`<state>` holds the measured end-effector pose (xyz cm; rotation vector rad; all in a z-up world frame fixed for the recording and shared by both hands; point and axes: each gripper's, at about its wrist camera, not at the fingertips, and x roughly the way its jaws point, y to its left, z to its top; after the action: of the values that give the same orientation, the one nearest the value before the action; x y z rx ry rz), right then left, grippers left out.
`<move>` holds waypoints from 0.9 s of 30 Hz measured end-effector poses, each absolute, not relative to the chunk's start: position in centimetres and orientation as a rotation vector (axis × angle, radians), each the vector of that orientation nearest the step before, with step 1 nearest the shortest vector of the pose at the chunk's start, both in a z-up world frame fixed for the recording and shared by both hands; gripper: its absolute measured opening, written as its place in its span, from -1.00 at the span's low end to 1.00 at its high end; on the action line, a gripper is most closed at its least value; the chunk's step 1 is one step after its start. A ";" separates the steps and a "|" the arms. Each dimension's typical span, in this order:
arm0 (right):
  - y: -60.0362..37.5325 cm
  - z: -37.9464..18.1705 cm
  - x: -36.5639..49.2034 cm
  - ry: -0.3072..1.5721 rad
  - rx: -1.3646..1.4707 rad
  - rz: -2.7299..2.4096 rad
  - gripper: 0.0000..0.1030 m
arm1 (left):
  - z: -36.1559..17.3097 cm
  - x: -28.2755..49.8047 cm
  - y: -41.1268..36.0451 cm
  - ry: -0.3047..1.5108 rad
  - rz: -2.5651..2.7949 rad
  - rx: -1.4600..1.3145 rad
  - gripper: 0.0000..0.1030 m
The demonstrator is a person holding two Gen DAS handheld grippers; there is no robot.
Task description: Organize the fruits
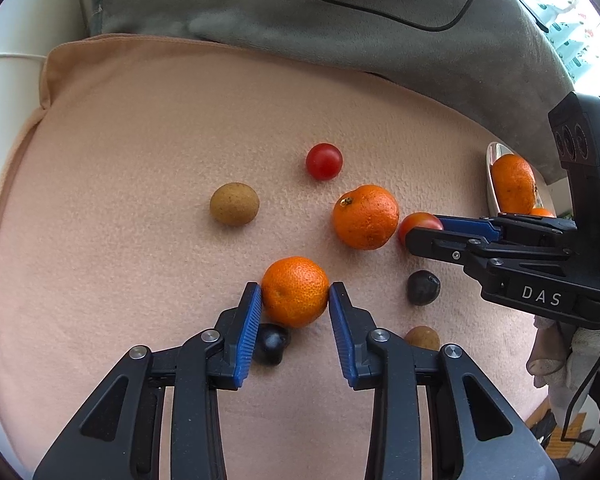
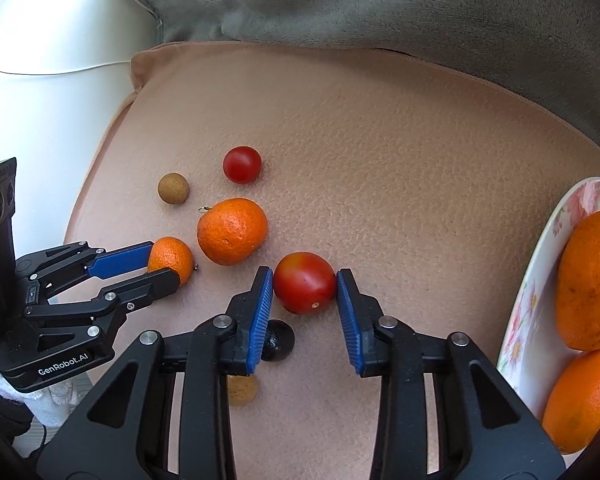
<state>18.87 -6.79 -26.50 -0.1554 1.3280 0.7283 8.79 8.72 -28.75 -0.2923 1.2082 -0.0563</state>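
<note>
Peach fleece cloth [image 1: 140,128], finely pebbled, lay under the scattered fruit. The left gripper [image 1: 295,295] pinched a small dimpled mandarin [image 1: 295,291] between ribbed blue pads. The right gripper [image 2: 305,285] clasped a smooth, glossy tomato [image 2: 305,282] on the cloth. A larger mandarin [image 2: 232,231] sat between them. Two more oranges [image 2: 590,280] rested in a floral plate [image 2: 540,264] at the right.

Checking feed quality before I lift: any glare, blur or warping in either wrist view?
Left wrist view: window blown out upper right, fisheye bends the cushion edges, small orange sharp. Right wrist view: white glare upper left, tomato crisp, plate rim stretched.
</note>
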 end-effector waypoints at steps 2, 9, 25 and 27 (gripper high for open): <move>-6.9 -26.4 18.8 1.323 -0.155 0.729 -0.34 | -28.6 8.6 9.0 1.206 -0.055 -0.289 -0.36; -7.7 -25.5 18.5 1.302 -0.148 0.724 -0.34 | -27.9 8.0 8.9 1.194 -0.050 -0.287 -0.37; -11.4 -22.9 17.7 1.233 -0.092 0.679 -0.34 | -24.6 6.8 6.5 1.140 -0.107 -0.235 -0.37; -12.1 -22.5 17.6 1.226 -0.081 0.671 -0.34 | -24.2 6.9 6.2 1.137 -0.119 -0.229 -0.37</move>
<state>17.56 -12.05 -22.54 -0.0814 1.2265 0.6710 6.92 6.16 -24.23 -0.2287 1.1367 -0.1188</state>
